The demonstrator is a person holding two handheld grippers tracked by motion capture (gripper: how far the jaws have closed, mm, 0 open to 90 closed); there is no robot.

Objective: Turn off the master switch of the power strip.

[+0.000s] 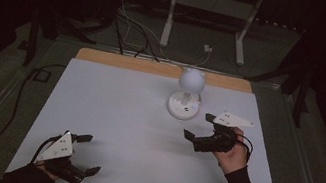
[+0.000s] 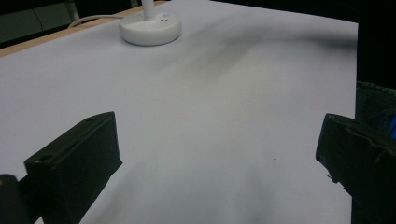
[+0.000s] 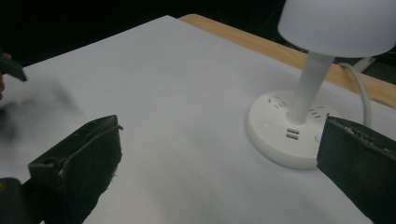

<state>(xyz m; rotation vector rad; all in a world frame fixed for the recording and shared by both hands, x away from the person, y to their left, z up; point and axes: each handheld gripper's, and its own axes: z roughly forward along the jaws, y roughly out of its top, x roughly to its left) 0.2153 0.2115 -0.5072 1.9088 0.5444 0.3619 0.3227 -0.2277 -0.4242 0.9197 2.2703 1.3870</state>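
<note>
my left gripper (image 1: 85, 153) and right gripper (image 1: 199, 126): black jaws, grey three-cornered plates, black cables, dark sleeves

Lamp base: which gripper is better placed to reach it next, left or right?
Right, probably. The right gripper hangs open just beside the lamp base, jaws angled towards it. The left gripper sits open at the table's near corner, far across the white sheet.

A table (image 1: 120, 61) with a wooden top carries a white sheet (image 1: 121, 114) that covers nearly all of it, leaving a bare wooden strip along the far edge. A white lamp (image 1: 187, 93) stands on the sheet at the far side, right of centre, its round base flat on the sheet
</note>
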